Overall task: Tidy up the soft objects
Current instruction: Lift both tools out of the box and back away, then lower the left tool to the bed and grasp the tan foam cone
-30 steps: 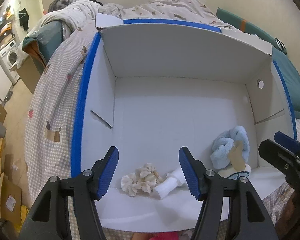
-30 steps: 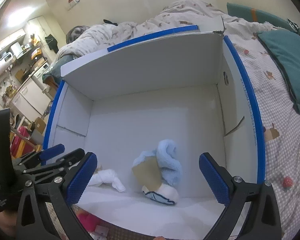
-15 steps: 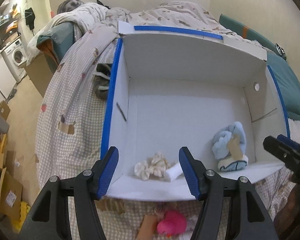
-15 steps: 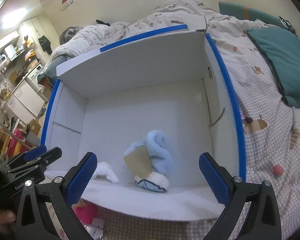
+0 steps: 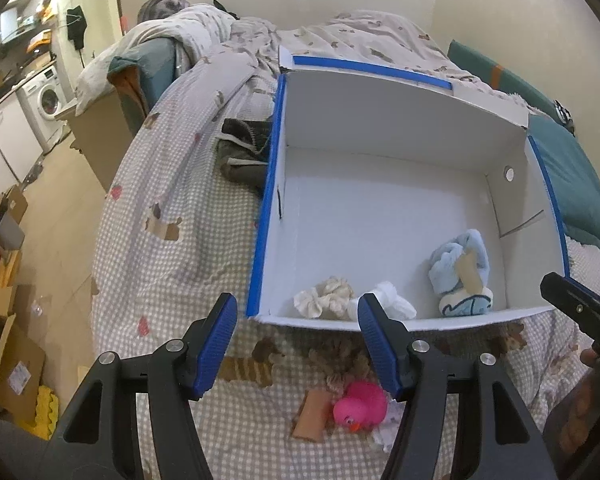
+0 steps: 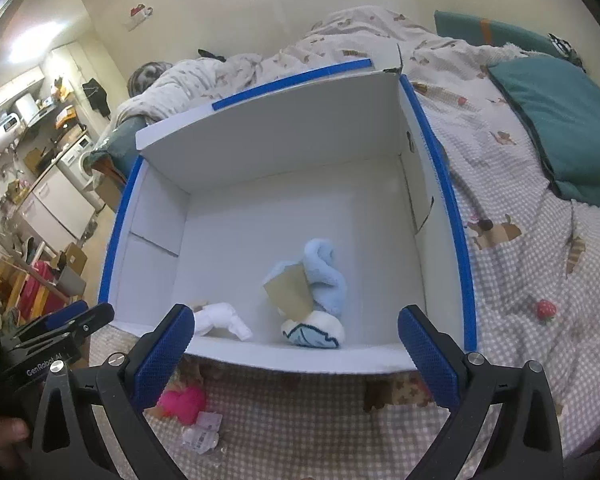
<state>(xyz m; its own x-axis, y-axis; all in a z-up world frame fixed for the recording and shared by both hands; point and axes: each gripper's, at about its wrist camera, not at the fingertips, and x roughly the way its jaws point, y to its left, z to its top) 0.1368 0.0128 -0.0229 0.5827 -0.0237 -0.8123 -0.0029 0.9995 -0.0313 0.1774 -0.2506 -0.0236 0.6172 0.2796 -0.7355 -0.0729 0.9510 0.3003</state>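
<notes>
The box (image 5: 400, 128) is open on top; most of its floor is bare toward the far wall — only the near edge is crowded, with the scrunchie (image 5: 326, 302), white sock (image 5: 392, 305) and blue sock (image 5: 462, 270); its near wall stands low before them.

"GenRobot.AI" on the left gripper (image 6: 66, 326) body.

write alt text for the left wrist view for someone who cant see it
An open left gripper hovers empty over a checked bedspread, just short of a white box with blue-taped edges. Inside the box lie a cream scrunchie, a white cloth and a blue plush slipper; a pink rubber duck sits outside it.
</notes>
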